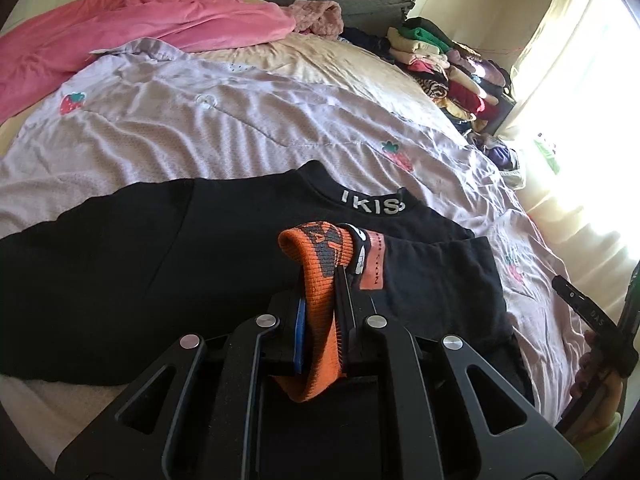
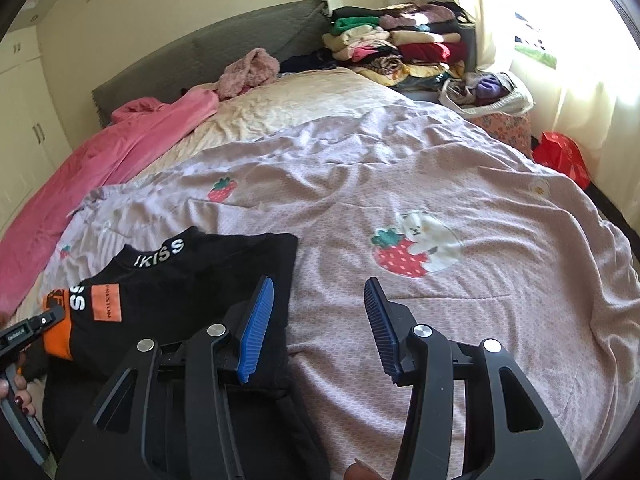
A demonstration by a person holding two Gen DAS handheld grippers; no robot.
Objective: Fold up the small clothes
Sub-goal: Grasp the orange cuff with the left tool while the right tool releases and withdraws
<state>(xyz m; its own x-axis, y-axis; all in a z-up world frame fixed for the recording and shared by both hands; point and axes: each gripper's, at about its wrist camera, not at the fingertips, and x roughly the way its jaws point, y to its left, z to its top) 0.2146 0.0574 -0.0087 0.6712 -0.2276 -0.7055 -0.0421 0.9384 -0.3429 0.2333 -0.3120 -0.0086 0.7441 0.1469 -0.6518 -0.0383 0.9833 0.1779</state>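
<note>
We note a bed [image 2: 460, 168] under a lilac strawberry-print cover, a pink blanket [image 1: 132, 20] along its far side, and stacked folded clothes [image 2: 400, 40] by the bright curtained window. The black top [image 1: 160, 248] lies flat on the cover nearest us. Left gripper [image 1: 326, 280]: jaws pressed together, pinching the top's orange cuff [image 1: 316, 264]. Right gripper [image 2: 320, 320]: jaws spread, empty, above the top's edge.

The black top [image 2: 192, 280] reads "IKISS" on its collar, "PRESTON" on its orange patch [image 2: 106, 302].
</note>
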